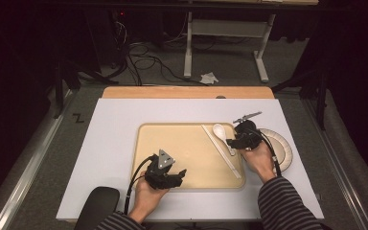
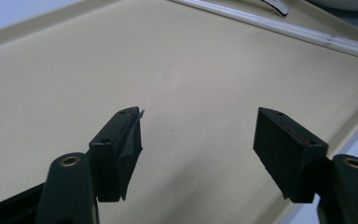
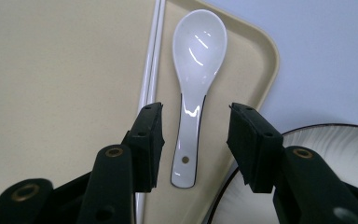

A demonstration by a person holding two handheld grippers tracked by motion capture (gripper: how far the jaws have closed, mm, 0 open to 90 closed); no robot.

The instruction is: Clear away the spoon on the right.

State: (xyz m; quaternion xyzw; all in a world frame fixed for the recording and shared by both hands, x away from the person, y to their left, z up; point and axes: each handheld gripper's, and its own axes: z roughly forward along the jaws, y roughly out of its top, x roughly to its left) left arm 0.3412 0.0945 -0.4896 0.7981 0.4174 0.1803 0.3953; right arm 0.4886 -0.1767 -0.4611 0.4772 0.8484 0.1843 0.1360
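Note:
A beige tray lies in the middle of the white table. On its right part lie a white ceramic spoon and a pair of white chopsticks, side by side. The spoon points its bowl to the far side. My right gripper is open, its jaws standing on either side of the spoon's handle, a little above it. My right gripper sits at the tray's right edge. My left gripper is open over the bare tray floor, near the tray's front edge.
A white plate with dark rim lines rests on the table right of the tray, partly under my right hand; it also appears as the plate. A black rounded object sits at the table's front left. Cables lie on the floor beyond.

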